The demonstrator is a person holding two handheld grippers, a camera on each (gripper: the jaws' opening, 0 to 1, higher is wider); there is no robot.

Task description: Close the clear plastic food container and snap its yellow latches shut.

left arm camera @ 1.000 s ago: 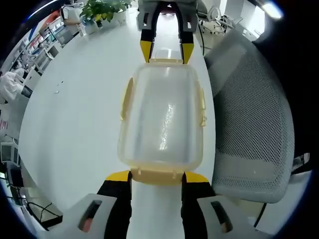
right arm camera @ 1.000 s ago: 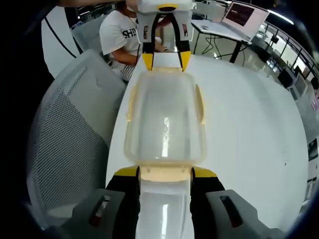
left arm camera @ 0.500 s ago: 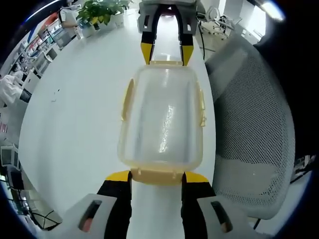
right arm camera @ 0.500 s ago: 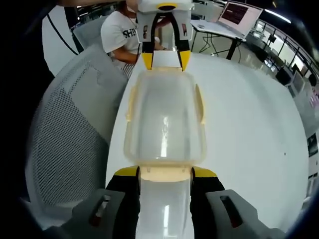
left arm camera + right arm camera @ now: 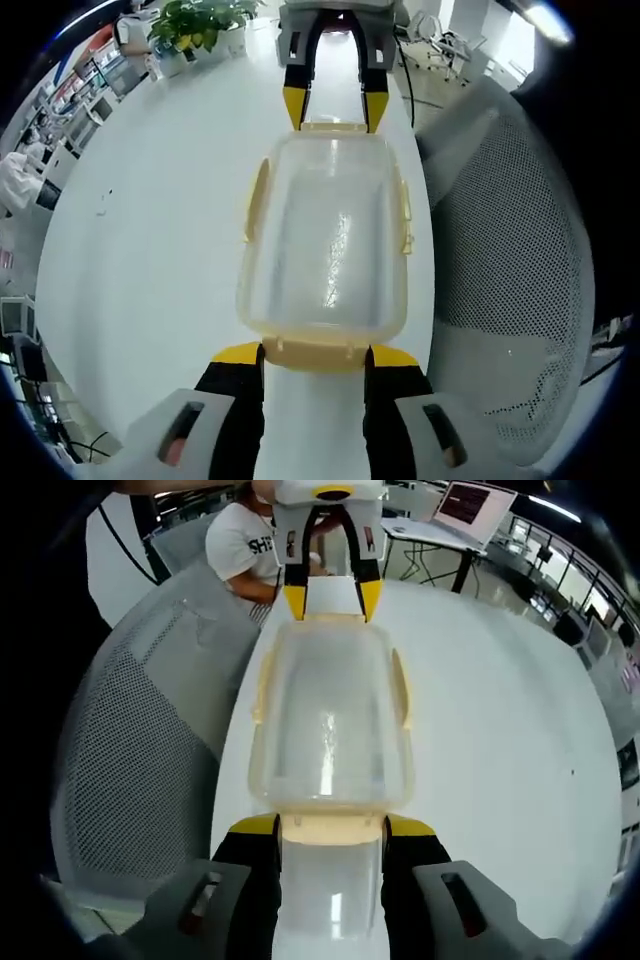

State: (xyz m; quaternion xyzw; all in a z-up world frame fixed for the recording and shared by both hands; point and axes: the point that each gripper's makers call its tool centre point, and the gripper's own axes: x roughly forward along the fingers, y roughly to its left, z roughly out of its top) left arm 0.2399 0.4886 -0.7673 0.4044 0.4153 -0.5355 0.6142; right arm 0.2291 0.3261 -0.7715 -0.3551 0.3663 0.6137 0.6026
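Observation:
The clear plastic container [image 5: 325, 240] with its lid on hangs over the white table [image 5: 150, 220], carried between both grippers. My left gripper [image 5: 316, 355] is shut on the yellow end latch [image 5: 315, 349] nearest it. At the far end, my right gripper [image 5: 334, 110] clamps the opposite end latch [image 5: 333, 126]. Yellow side latches [image 5: 254, 200] lie along both long edges. In the right gripper view the container [image 5: 330, 720] runs from my right gripper [image 5: 330, 825] up to the left gripper [image 5: 328, 600]; whether the latches are snapped down I cannot tell.
A grey mesh office chair [image 5: 510, 250] stands close beside the table edge, also seen as the chair [image 5: 140, 740] in the right gripper view. Potted plants [image 5: 200, 20] sit at the table's far end. A person in a white shirt [image 5: 245, 545] and a laptop [image 5: 480, 505] are behind.
The container stays fixed between both grippers while table and chair drift slightly in both views, so the hands and the container have moved together. Grips are unchanged.

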